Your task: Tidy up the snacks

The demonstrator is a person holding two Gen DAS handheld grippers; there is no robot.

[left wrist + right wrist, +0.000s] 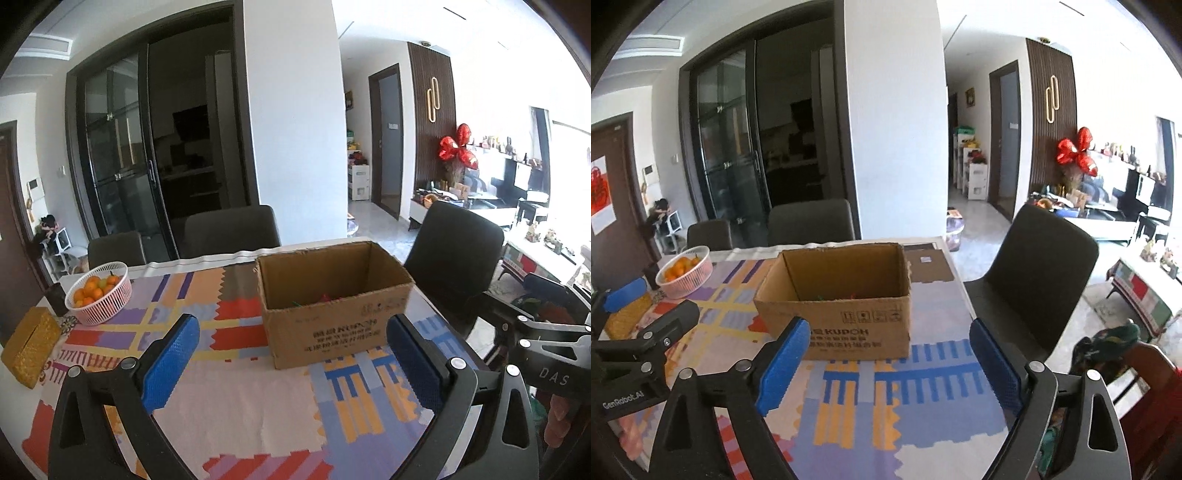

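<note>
An open brown cardboard box [332,310] stands on the table with the patterned cloth [236,398]; it also shows in the right wrist view [846,317]. Bits of red and green snack packs [317,300] peek above its near wall, mostly hidden. My left gripper [291,362] is open and empty, just short of the box. My right gripper [886,365] is open and empty, also just in front of the box. The right gripper's body shows at the right of the left view [546,354]; the left gripper's body shows at the left of the right view [639,350].
A pink basket of oranges [99,293] and a gold tissue box [29,345] sit at the table's left. Dark chairs stand behind the table [231,230] and at its right end [454,254]. A flat cardboard piece [929,265] lies behind the box.
</note>
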